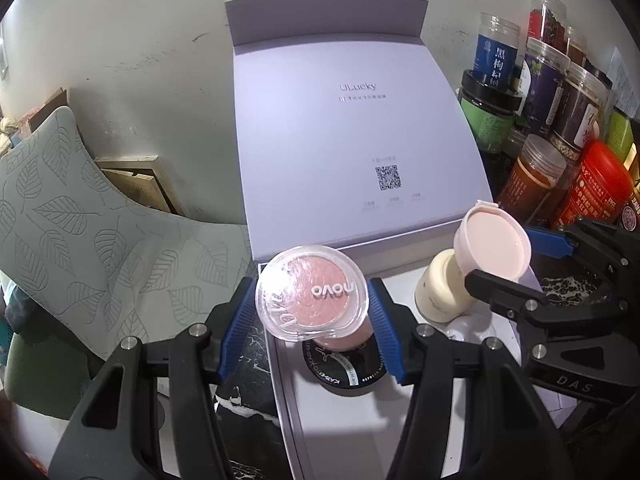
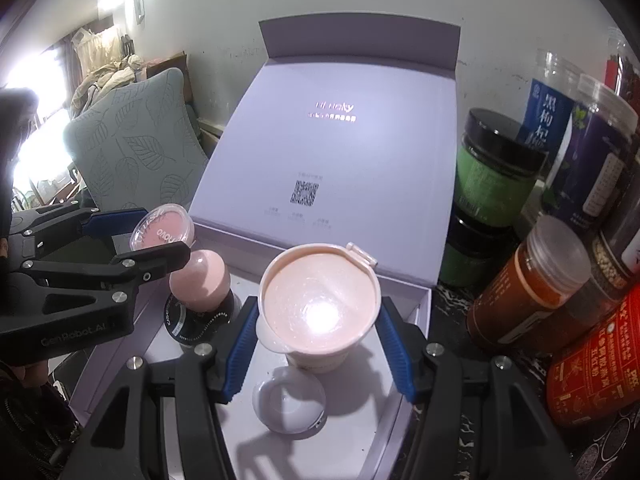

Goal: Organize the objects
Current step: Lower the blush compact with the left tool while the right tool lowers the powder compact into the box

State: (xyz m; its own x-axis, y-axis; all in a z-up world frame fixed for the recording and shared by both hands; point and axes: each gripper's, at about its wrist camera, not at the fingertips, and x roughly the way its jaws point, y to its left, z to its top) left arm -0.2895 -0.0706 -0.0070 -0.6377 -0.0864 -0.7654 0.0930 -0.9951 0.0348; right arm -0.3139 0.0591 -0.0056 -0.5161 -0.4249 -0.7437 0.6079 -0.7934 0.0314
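My left gripper (image 1: 312,300) is shut on a clear round compact of pink blush (image 1: 304,284), held above a pink egg-shaped sponge (image 2: 200,280) that rests on a black round tin (image 1: 344,372). My right gripper (image 2: 320,308) is shut on a pale pink cup with a tabbed lid (image 2: 320,292), just over a cream jar (image 1: 438,292). Whether cup and jar touch I cannot tell. A white round case (image 2: 288,404) lies on the floor of the open lavender box (image 2: 416,300). Each gripper shows in the other's view: the right gripper (image 1: 504,256) and the left gripper (image 2: 160,236).
The box's raised lid (image 1: 352,120) leans back toward the wall. Several tall jars (image 2: 532,280) with green, orange, red and dark contents crowd the right side on a dark marbled counter. A leaf-patterned grey cushion (image 1: 80,220) sits at the left.
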